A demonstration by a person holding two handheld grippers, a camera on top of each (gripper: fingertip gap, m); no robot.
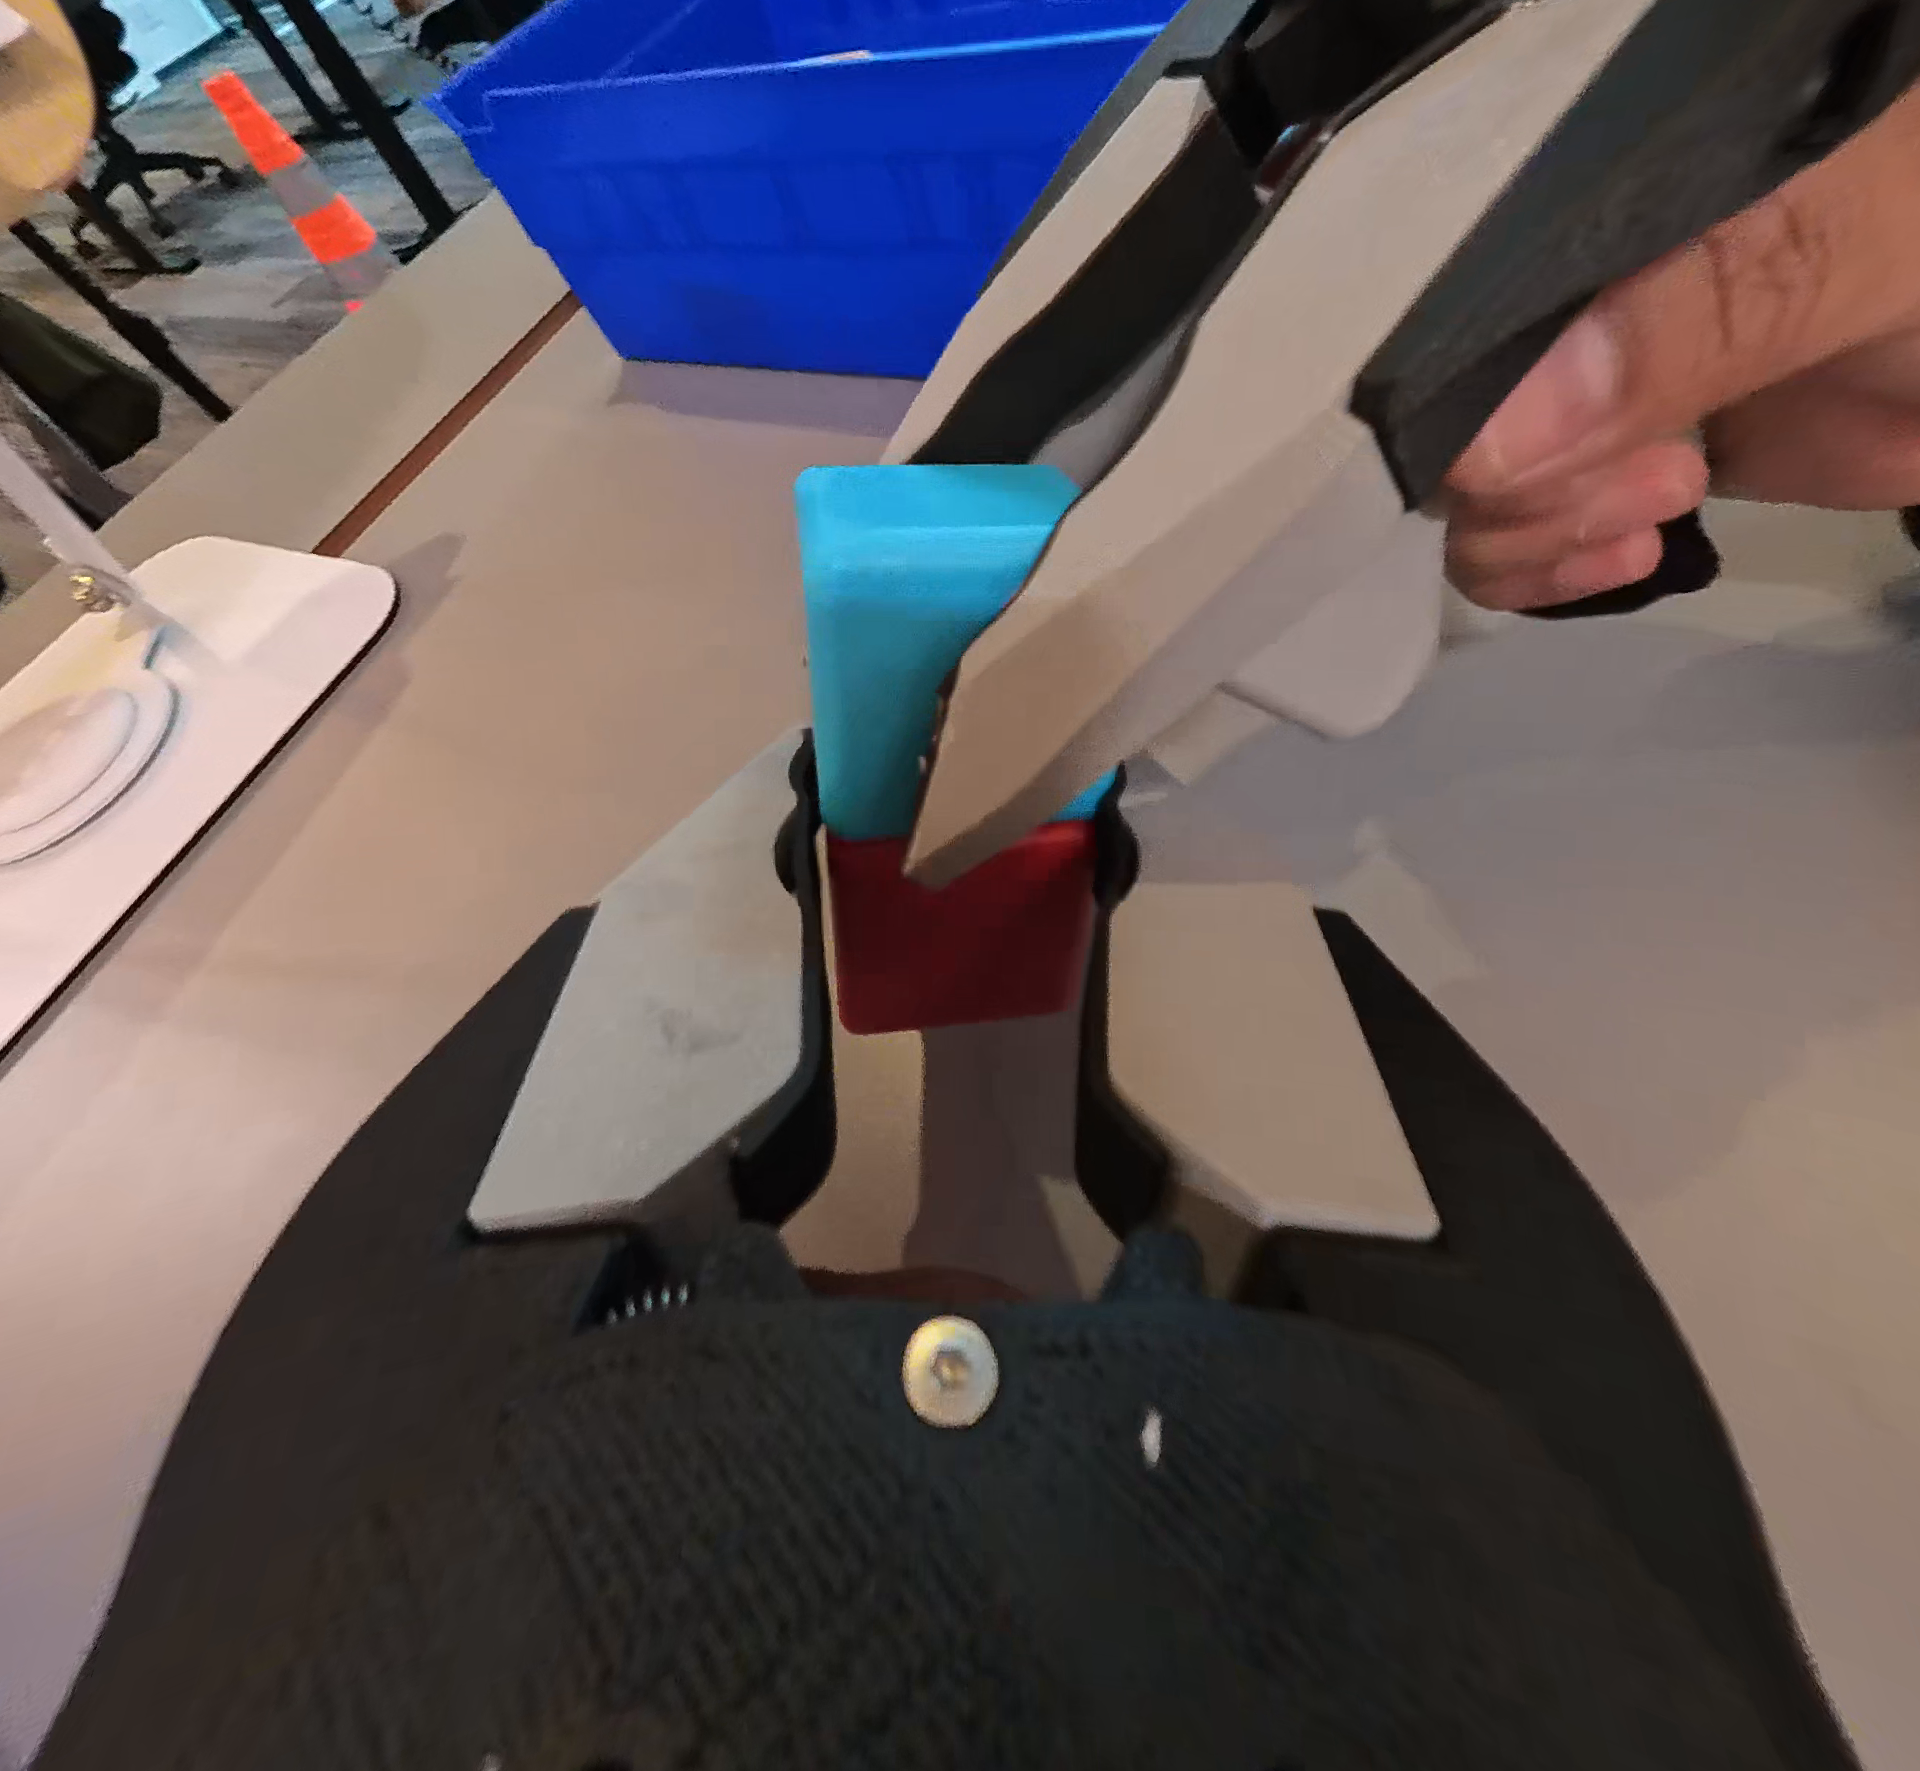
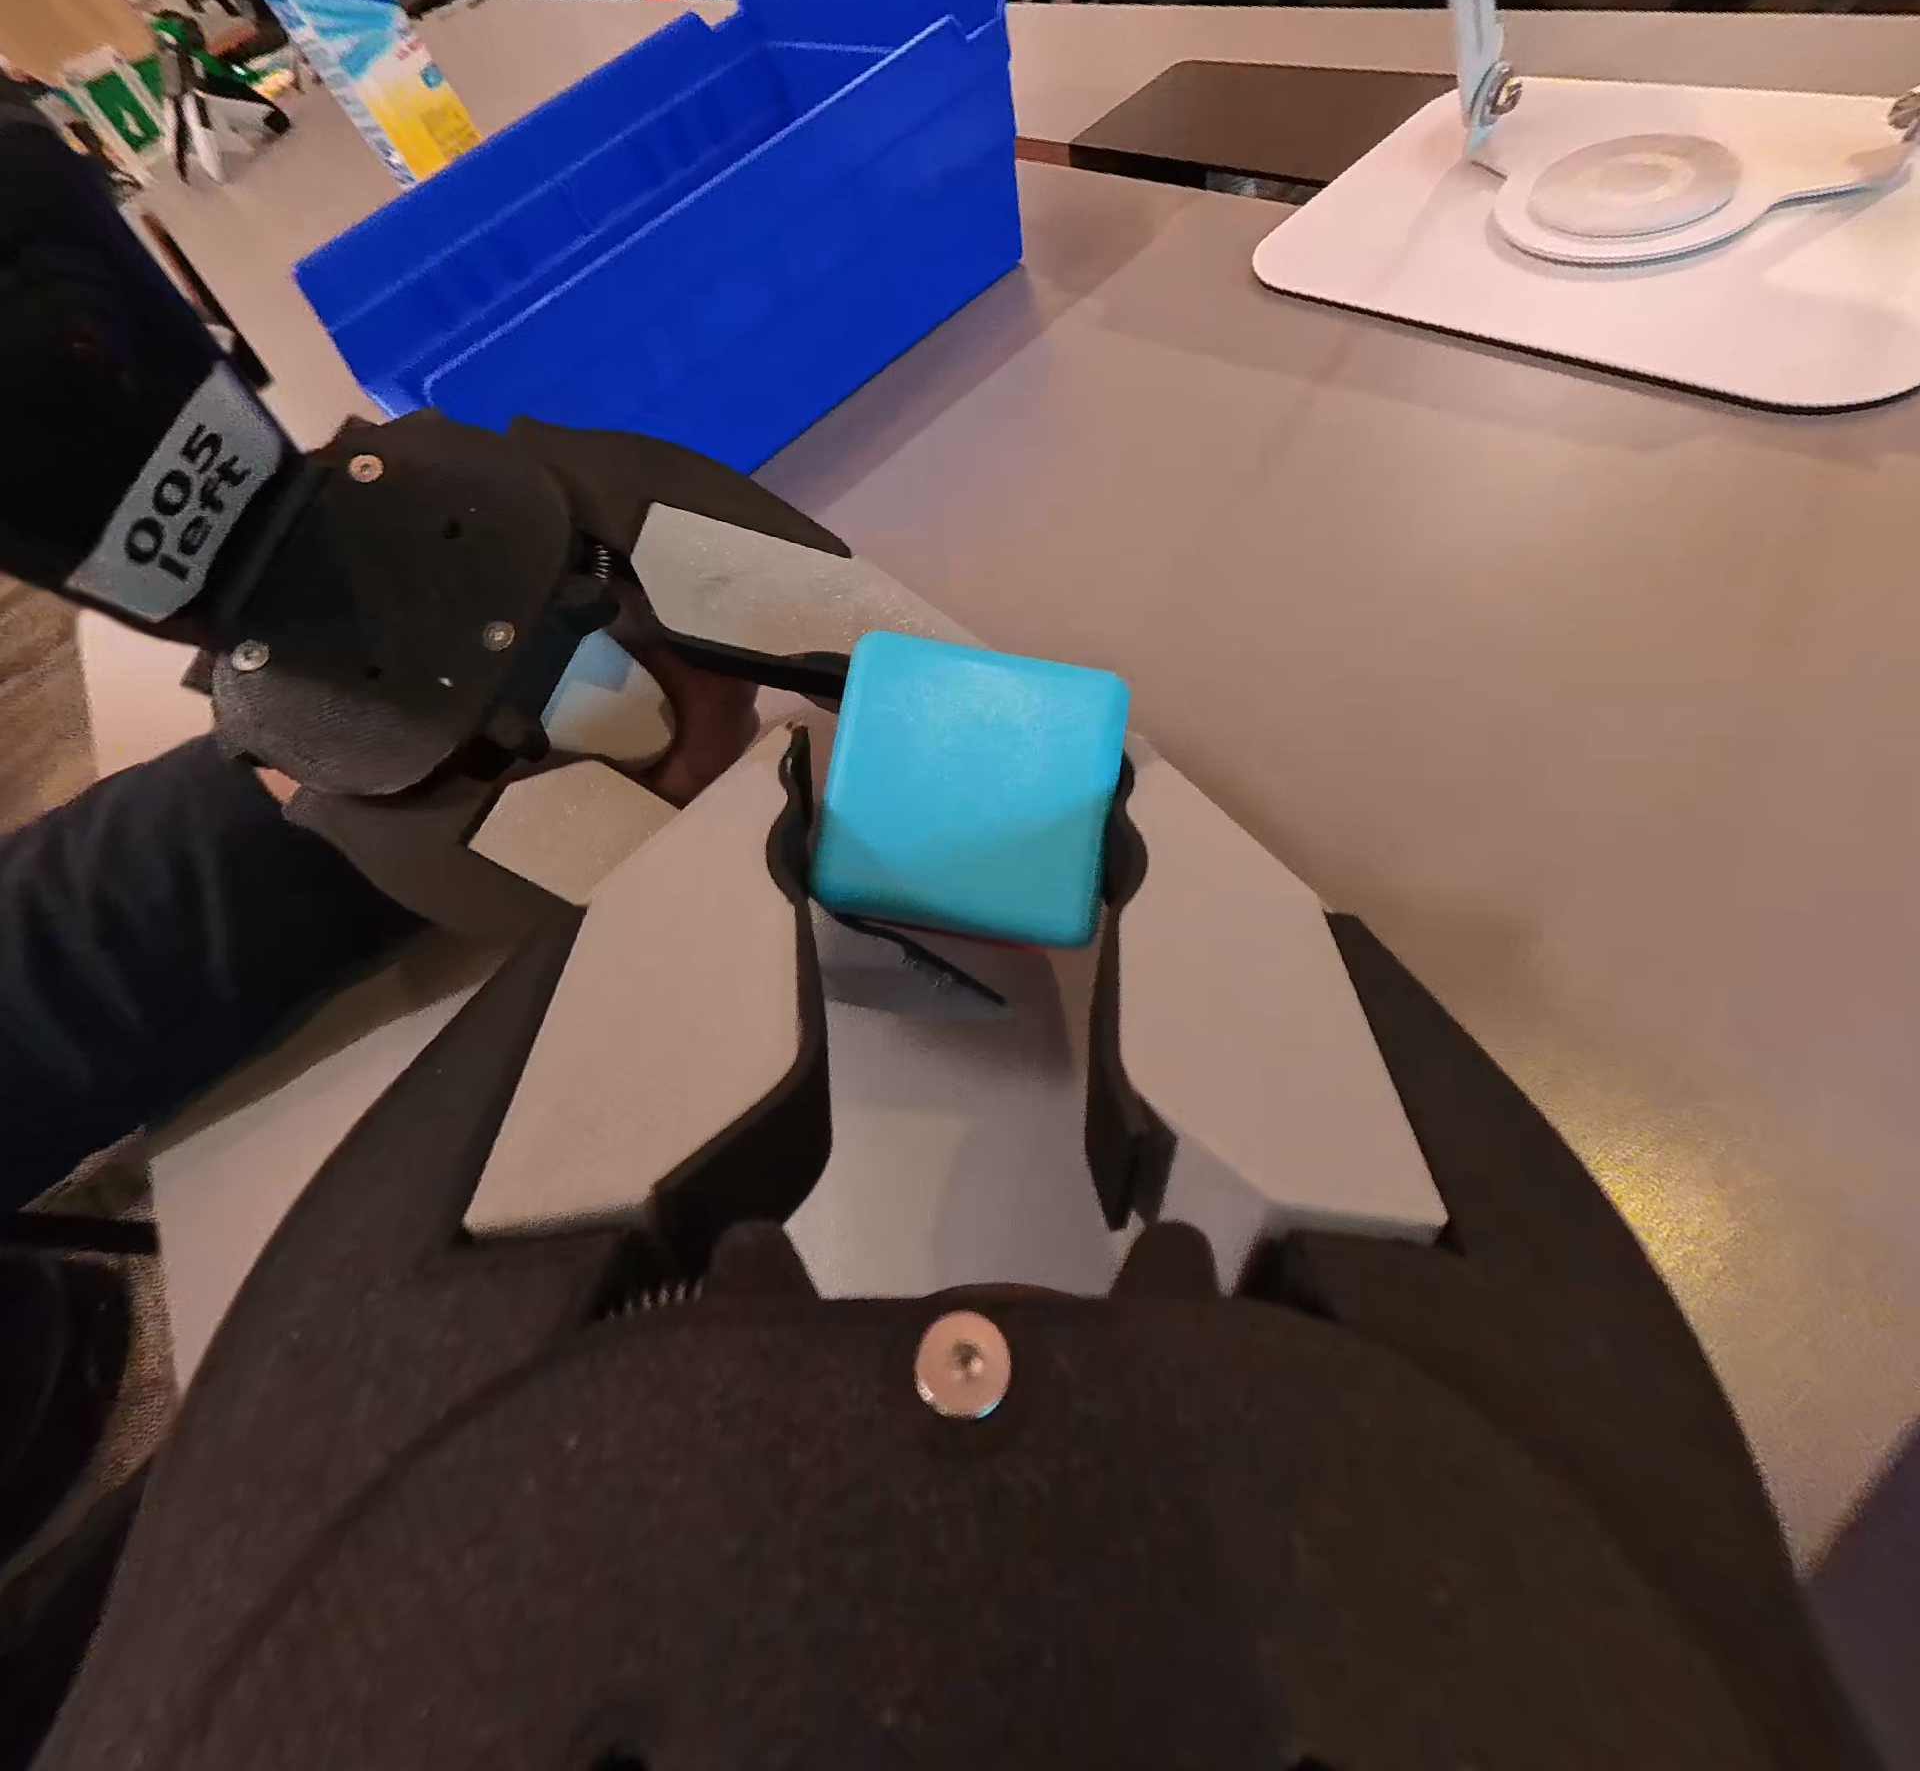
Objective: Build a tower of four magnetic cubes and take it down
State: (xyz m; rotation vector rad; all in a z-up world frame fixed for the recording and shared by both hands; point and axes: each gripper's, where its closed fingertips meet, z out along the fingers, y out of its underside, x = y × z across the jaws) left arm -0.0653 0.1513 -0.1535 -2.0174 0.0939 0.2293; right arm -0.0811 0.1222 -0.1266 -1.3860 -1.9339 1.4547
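Left gripper (image 1: 956, 874) jaws clamped, levelled low over the table; right gripper (image 2: 961, 838) clamped too, angled down from above.

Your right gripper (image 2: 961, 848) has its jaws clamped on the light blue cube (image 2: 966, 786), one jaw on each side. A sliver of red shows just under the cube's lower right edge. Your left gripper (image 2: 665, 672) reaches in from the left, its tip touching the cube's left side. Behind sits a blue bin (image 2: 727, 319) on the tabletop (image 2: 1351, 682), with a white stand base (image 2: 1558, 308) to the right.
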